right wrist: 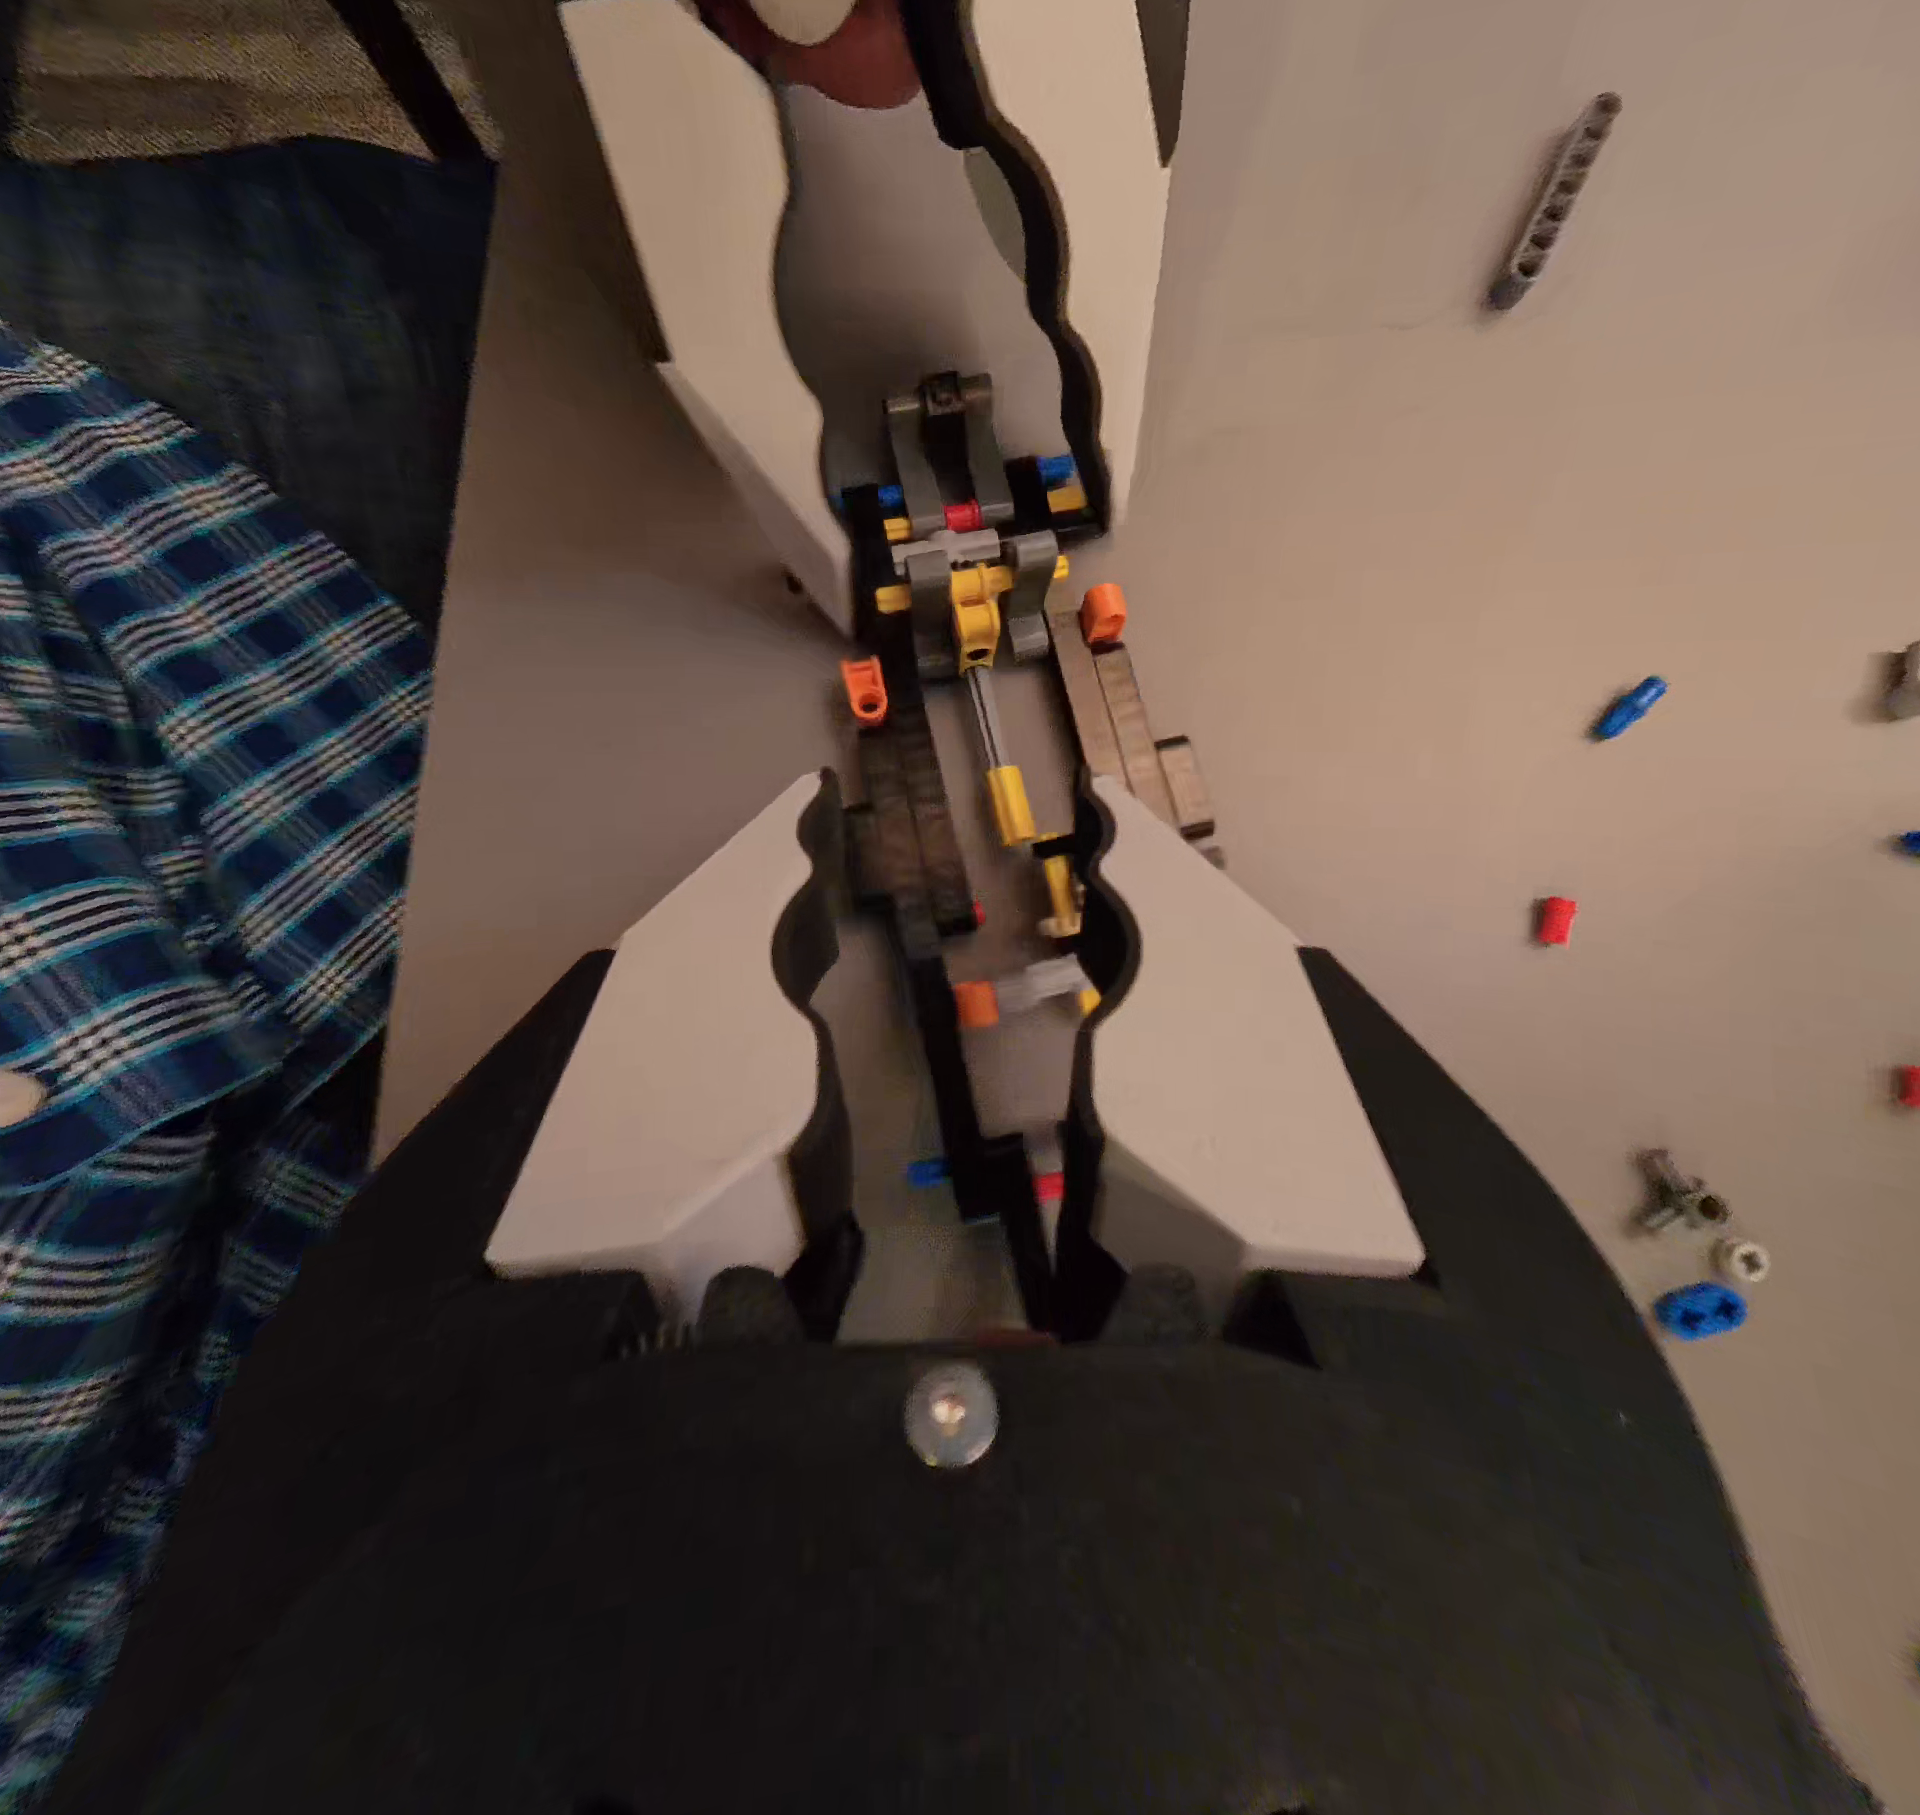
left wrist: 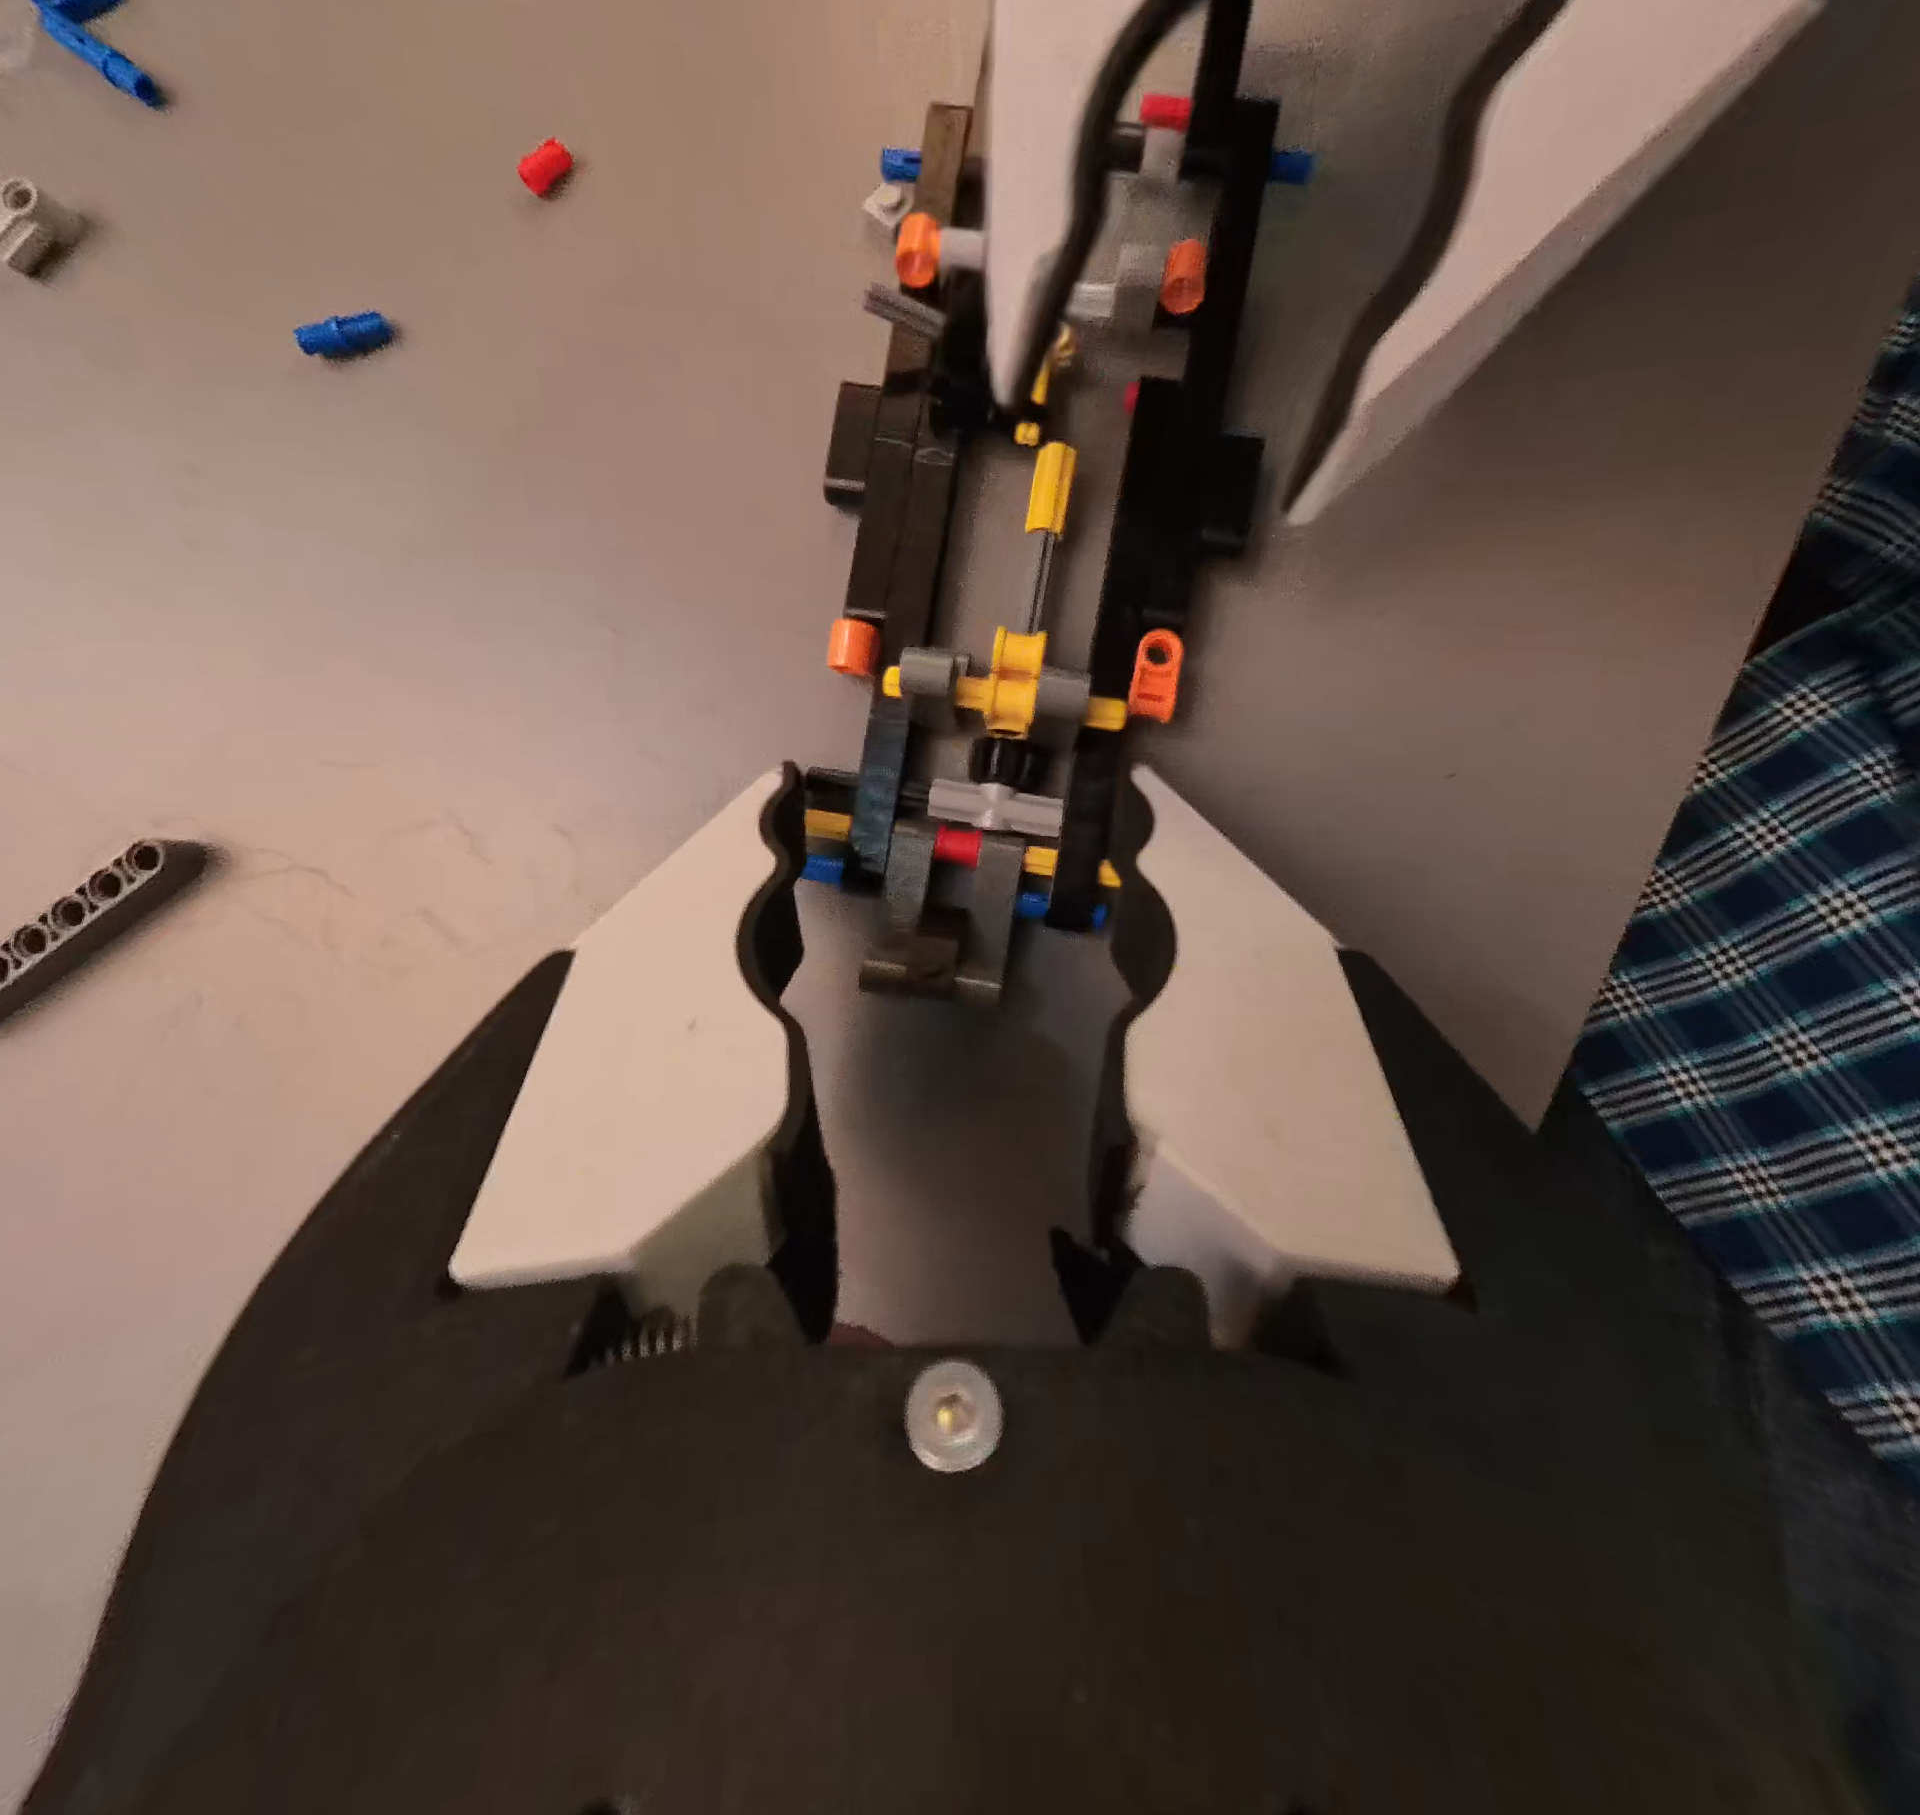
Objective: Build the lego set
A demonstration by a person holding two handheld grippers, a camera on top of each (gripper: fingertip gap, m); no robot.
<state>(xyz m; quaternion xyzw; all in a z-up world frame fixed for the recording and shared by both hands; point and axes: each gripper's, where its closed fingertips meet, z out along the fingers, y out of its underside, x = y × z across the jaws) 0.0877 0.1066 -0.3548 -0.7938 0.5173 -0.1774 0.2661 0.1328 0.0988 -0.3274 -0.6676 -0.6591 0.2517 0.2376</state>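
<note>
**Two grippers hold a lego chassis from opposite ends**

A long black lego chassis (left wrist: pixel 997 622) lies on the pale desk (left wrist: pixel 468 570). The left gripper (left wrist: pixel 961 861) clasps its near end; the right gripper (right wrist: pixel 951 934) grasps the far end, a black side beam between its fingers. Loose blue pin (left wrist: pixel 343 333) and red pin (left wrist: pixel 545 167) lie to the left. No containers appear.

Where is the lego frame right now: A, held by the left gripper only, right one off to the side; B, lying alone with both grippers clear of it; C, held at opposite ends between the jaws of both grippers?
C: the left gripper closes on one end of the frame, and the right gripper has the other end between its jaws.
</note>
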